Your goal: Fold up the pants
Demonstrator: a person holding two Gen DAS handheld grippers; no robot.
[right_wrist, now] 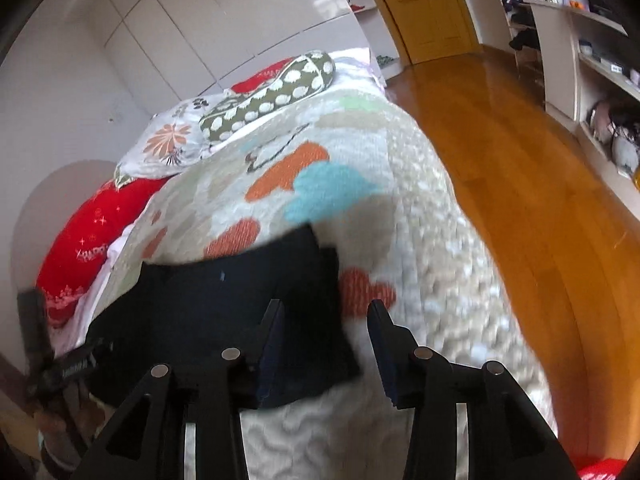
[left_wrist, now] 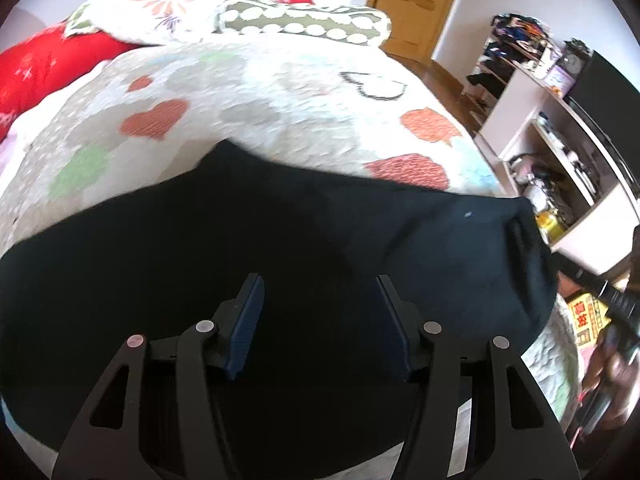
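Note:
Dark, nearly black pants (left_wrist: pixel 280 220) lie folded in a wide band across the near part of the bed. My left gripper (left_wrist: pixel 319 280) hovers over their middle, its jaws apart with only the flat cloth below them. In the right wrist view the pants (right_wrist: pixel 224 304) end in a squared edge beside a red heart on the quilt. My right gripper (right_wrist: pixel 326 304) stands open over that edge; its left finger is above the cloth and its right finger above bare quilt. Neither pair of pads pinches the fabric.
The bed carries a white quilt (left_wrist: pixel 280 92) with coloured hearts. A red pillow (left_wrist: pixel 48 64) and a green dotted pillow (left_wrist: pixel 304 24) lie at its far end. White shelves (left_wrist: pixel 560 140) full of clutter stand to the right, across a wooden floor (right_wrist: pixel 520 160). A hand (left_wrist: pixel 612 360) shows at the right rim.

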